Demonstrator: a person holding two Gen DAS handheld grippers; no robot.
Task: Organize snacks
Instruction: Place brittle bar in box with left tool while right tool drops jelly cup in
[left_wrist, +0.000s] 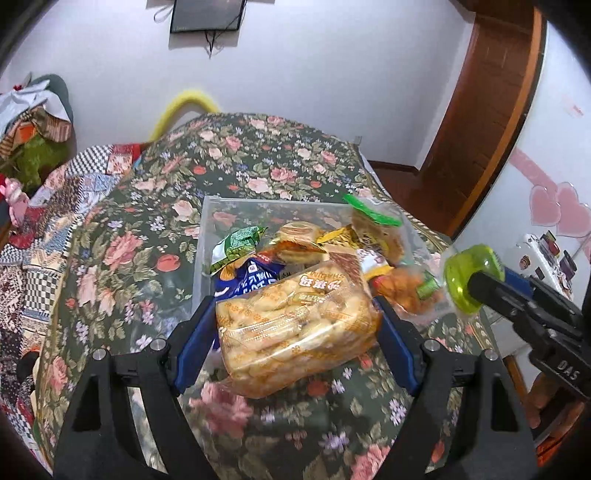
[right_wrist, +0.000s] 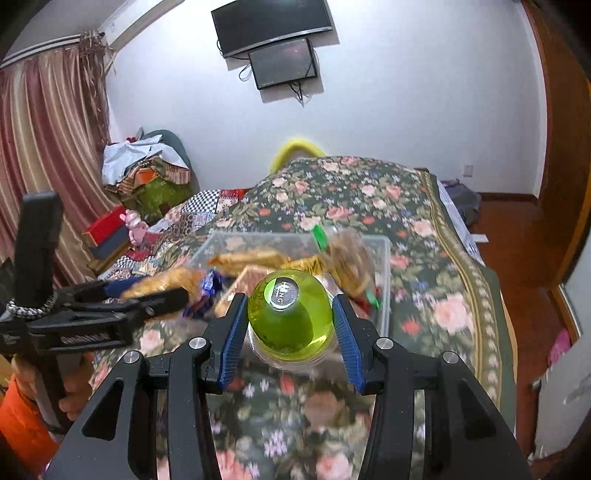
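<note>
My left gripper (left_wrist: 295, 306) is shut on a clear bag of small biscuits (left_wrist: 295, 332), held just above the near edge of a clear plastic bin (left_wrist: 207, 221) on the floral bedspread. The bin holds several snack packets, among them a green one (left_wrist: 240, 243) and a blue one (left_wrist: 247, 280). My right gripper (right_wrist: 290, 306) is shut on a green drink bottle (right_wrist: 290, 314), its base pointing forward, near the bin (right_wrist: 384, 258). In the left wrist view the bottle (left_wrist: 469, 280) and the right gripper (left_wrist: 480, 284) are at the right of the bin.
A floral bedspread (left_wrist: 258, 162) covers the bed. A patchwork quilt (left_wrist: 48, 229) and piled clothes (right_wrist: 147, 166) lie on the left. A wooden door (left_wrist: 491, 92) and wood floor are on the right. Two dark screens (right_wrist: 273, 26) hang on the wall.
</note>
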